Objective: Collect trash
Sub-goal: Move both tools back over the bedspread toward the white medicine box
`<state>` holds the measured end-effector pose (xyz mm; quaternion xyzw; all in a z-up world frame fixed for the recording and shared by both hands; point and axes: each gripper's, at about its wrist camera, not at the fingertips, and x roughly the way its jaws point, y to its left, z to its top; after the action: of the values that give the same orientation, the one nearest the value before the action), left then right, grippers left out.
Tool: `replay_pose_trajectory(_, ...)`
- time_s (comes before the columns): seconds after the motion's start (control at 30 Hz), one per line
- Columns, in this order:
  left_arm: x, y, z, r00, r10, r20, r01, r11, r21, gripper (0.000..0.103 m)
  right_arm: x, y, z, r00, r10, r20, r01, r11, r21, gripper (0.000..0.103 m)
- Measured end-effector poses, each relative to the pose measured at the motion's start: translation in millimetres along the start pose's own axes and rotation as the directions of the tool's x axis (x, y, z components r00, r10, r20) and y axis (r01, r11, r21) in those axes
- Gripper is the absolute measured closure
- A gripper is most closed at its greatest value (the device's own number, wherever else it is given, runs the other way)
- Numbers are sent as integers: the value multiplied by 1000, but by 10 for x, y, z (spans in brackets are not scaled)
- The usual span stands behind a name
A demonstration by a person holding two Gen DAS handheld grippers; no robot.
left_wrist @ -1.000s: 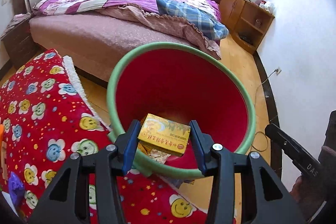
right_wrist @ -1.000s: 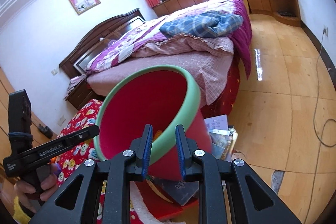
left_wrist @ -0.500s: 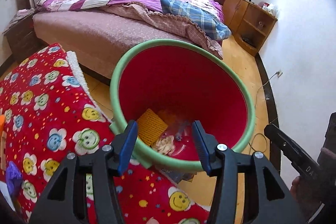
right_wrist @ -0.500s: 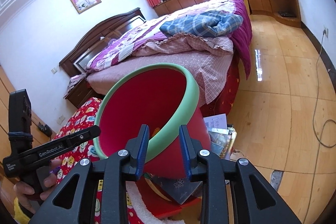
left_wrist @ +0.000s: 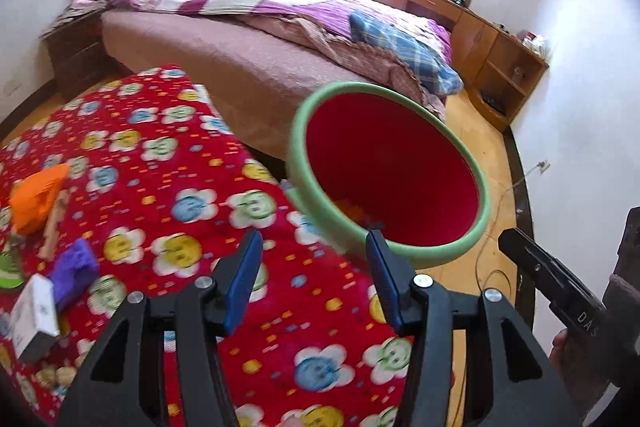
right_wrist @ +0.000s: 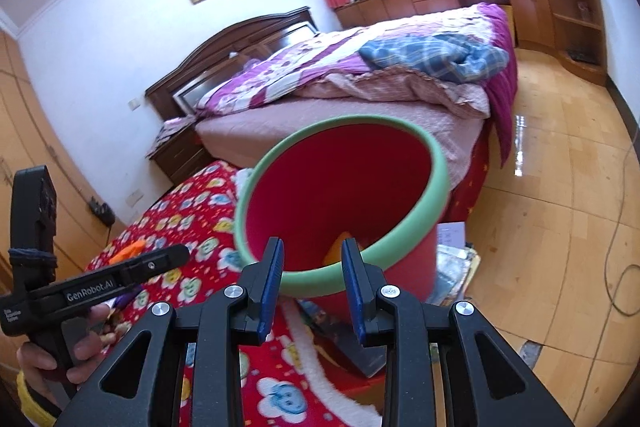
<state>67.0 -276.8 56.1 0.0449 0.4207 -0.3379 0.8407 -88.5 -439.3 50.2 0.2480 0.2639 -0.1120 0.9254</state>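
Note:
A red bin with a green rim stands beside the red flowered blanket; it also shows in the right wrist view. Yellow trash lies at its bottom. My left gripper is open and empty, above the blanket just left of the bin. My right gripper is open and empty, its fingers on either side of the bin's near rim without gripping it. On the blanket lie an orange piece, a purple piece and a white box.
A bed with purple bedding stands behind the bin. Books and papers lie on the wooden floor under and beside the bin. A cable runs along the floor at right. Wooden cabinets line the far wall.
My left gripper let the yellow box drop into the bin, then swung left over the blanket. My right gripper opened from the bin's rim and the bin stands lower.

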Motion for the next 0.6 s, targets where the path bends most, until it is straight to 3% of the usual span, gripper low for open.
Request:
replay_pose_trajectory(0.3, -278, 482, -186, 1000, 18, 10, -17, 993, -120, 49, 131, 372, -166, 995, 57, -80, -61, 997, -50, 73)
replay_pose_trajectory(0.6, -319, 996, -431, 994, 106, -27, -109, 967, -230, 49, 220, 613, -308, 988, 84, -130, -98, 990, -101, 73)
